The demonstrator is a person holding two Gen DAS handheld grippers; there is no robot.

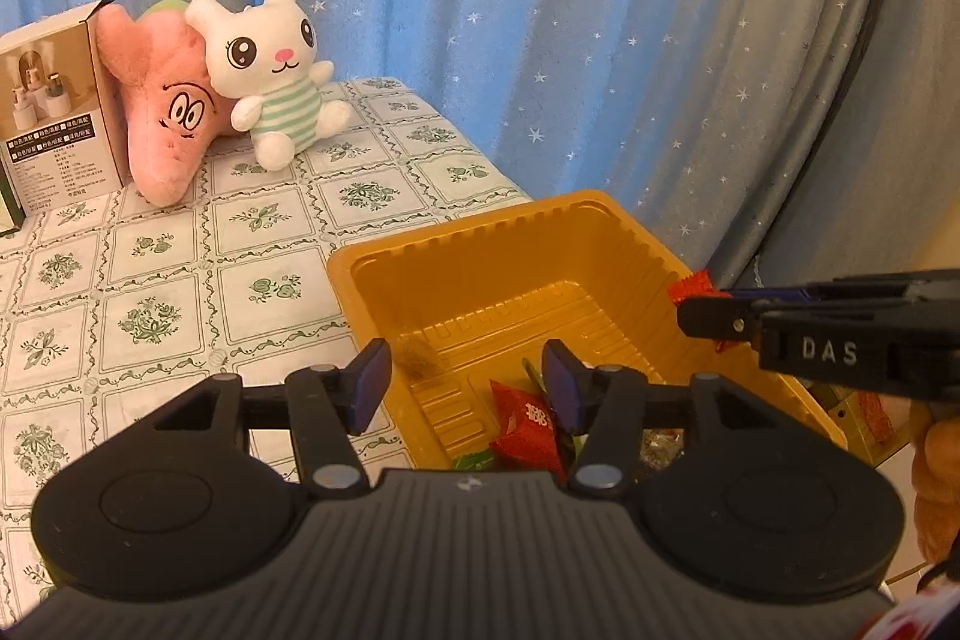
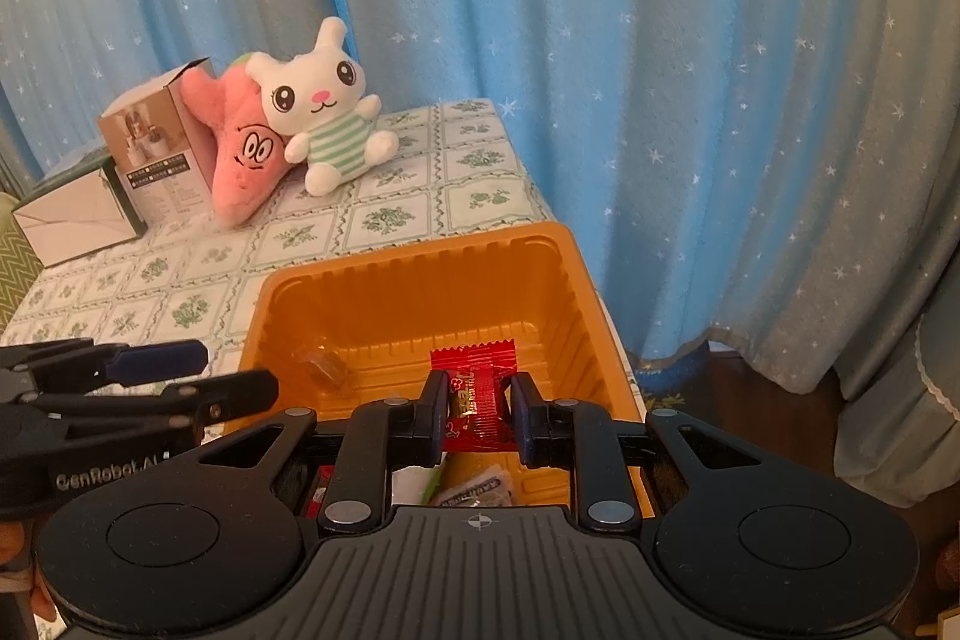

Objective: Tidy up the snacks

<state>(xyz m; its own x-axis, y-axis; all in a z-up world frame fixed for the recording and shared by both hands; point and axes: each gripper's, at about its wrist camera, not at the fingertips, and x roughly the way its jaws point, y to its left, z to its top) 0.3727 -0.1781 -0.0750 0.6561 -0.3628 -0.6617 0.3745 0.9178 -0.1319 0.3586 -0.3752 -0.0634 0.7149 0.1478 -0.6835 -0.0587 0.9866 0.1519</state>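
The red candy packet (image 2: 477, 397) sits pinched between my right gripper (image 2: 479, 415) pads, held above the near half of the golden plastic tray (image 2: 414, 274); its crimped top edge pokes up toward twelve o'clock and its printed characters are too small and creased for me to read. My left gripper (image 1: 467, 381) hangs with its jaws spread and nothing between them, poised over the near left part of the tray.

Below it, at about five o'clock from its fingers, lies a red pyramid-shaped sweet (image 1: 528, 427) bearing a gold Chinese character, with green wrappers (image 1: 474, 460) beside it. A clear-wrapped sweet (image 2: 321, 364) rests on the tray floor toward nine o'clock. More wrapped pieces, one with grey lettering I cannot make out, show under my right gripper at six o'clock.

So I judge the sorting partly done: several snacks are in the tray, one is in hand above it, and whether more wait outside I cannot tell.

Readable writing: "DAS" on the side of my right gripper in the left view, "GenRobot.AI" on my left gripper in the right view.

Farther out, at ten o'clock on the floral tablecloth (image 1: 180, 280), a white rabbit plush (image 1: 273, 64) leans on a pink star plush (image 1: 168, 100) beside a printed carton (image 1: 54, 100), its text illegible. A starred blue curtain (image 1: 540, 10) hangs behind.
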